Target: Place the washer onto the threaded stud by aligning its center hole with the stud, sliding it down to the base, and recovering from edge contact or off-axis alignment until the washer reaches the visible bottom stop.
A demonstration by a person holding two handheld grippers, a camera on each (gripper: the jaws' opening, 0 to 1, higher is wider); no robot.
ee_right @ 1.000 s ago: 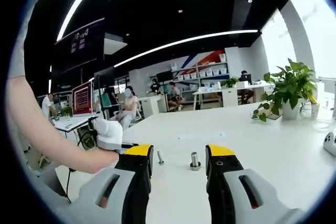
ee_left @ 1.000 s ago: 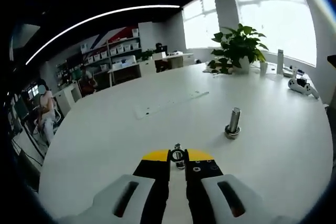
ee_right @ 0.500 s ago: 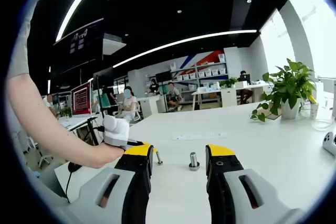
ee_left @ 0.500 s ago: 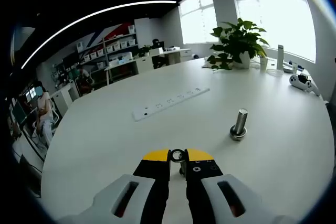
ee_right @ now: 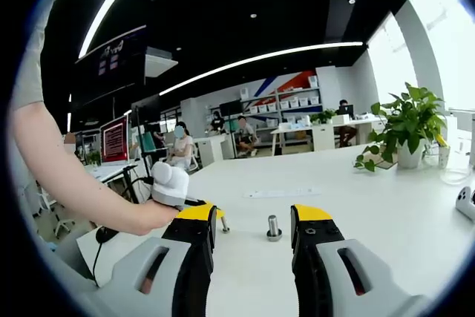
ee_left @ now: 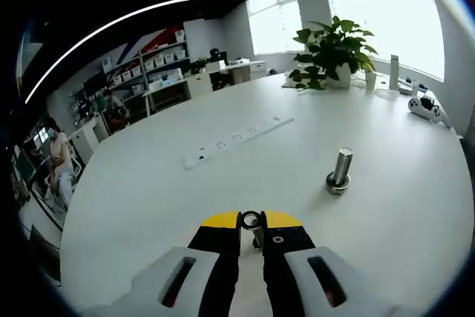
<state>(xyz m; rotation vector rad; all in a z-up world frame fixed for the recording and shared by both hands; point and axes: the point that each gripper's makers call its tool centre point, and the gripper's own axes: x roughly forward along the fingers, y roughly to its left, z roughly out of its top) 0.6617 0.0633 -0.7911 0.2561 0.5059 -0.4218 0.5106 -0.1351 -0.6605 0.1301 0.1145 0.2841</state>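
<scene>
Left tongs (ee_left: 251,222): jaws together, clamped on the washer (ee_left: 251,220), which stands on edge between the yellow tips with its hole facing me. Right tongs (ee_right: 252,222): jaws apart, nothing between the pads.

Stud (ee_left: 339,171): upright on the white table (ee_left: 148,191), ahead of the left tongs and off to their right, well apart from the washer. In the right gripper view the stud (ee_right: 274,227) sits ahead, framed between the open jaws; a small bolt (ee_right: 224,223) stands just off the left jaw tip, near my left hand (ee_right: 152,217).

Step in hand, as I judge it: carrying the washer to the stud. To do it well I would bring the left tongs above the stud top, roll the wrist so the washer lies flat with its hole over the stud, and lower slowly. If an edge catches on the threads, back off a little, re-level and try again instead of pushing. Release once it rests at the base collar.

Writing: none readable. A power strip (ee_left: 237,139) lies beyond the left tongs; markings too small to tell
</scene>
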